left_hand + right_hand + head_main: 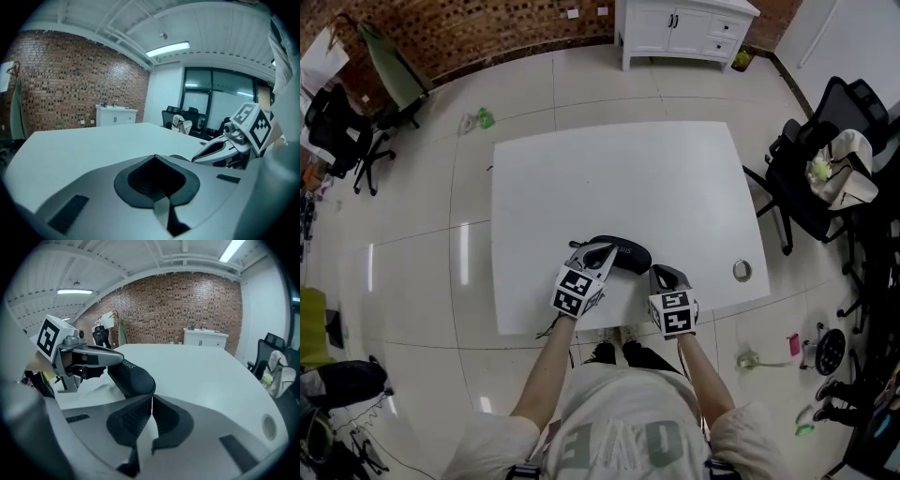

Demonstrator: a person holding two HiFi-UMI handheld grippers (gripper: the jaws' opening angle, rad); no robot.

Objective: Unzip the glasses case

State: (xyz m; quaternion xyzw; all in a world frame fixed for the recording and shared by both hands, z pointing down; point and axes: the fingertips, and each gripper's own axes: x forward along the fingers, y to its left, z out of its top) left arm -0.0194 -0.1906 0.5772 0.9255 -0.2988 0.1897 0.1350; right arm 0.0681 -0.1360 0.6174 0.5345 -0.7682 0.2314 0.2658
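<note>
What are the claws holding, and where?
Nothing: the left claw and right claw are both shut and empty. The glasses case lies on the table.

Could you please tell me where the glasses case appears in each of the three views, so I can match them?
Head view: the glasses case lies near the table's front edge, between the left gripper and right gripper.
Left gripper view: not clearly in it; shut tongs fill the foreground.
Right gripper view: left of centre, just beyond the tongs.
Shared landmark: white cabinet by the brick wall.
</note>
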